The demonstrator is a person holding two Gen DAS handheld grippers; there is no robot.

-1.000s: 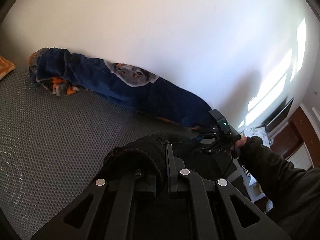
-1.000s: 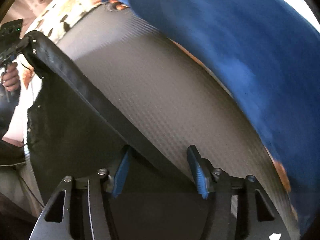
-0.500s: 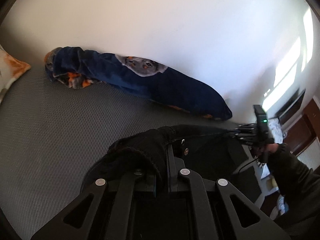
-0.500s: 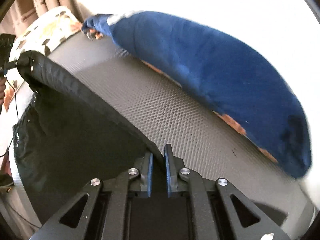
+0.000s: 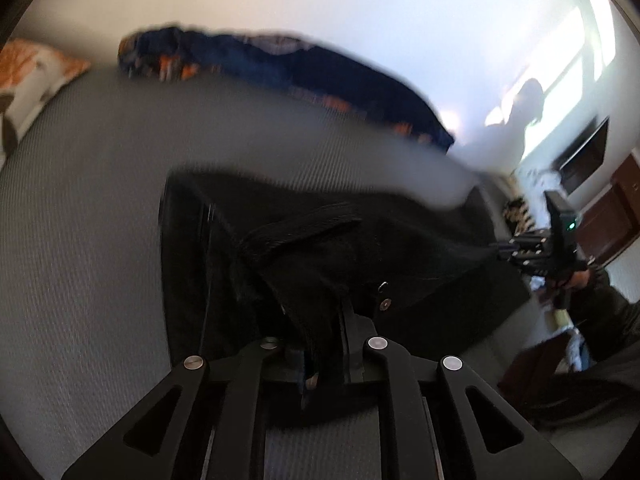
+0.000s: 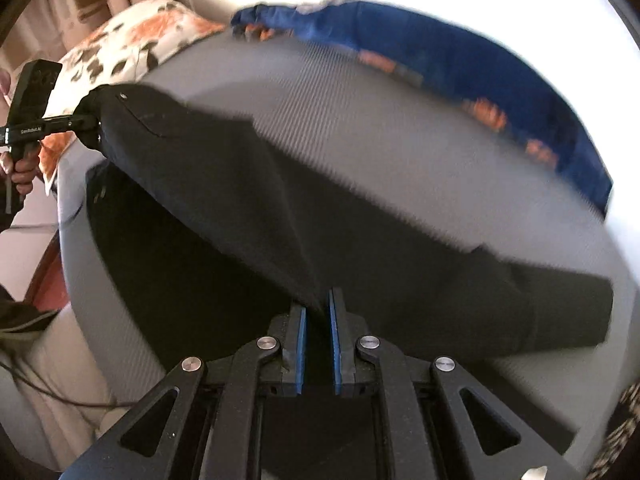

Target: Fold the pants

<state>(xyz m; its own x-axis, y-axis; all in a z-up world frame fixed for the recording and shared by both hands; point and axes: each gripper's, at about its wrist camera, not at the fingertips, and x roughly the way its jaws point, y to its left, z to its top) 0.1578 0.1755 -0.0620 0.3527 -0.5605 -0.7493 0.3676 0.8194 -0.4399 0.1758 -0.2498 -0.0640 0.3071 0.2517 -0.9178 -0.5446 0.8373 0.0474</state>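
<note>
Since half a second ago both grippers have swung the black pants forward over the grey mattress, so the legs now lie spread on it instead of hanging. Nearest, the right gripper is closed on the waistband, blue pads almost together. The left gripper is also closed tight on bunched waistband near the button. The cloth is stretched between them, low over the mattress. Behind lies a blue blanket and a flowered pillow. I judge the pants are being laid flat, ready for the first fold.
</note>
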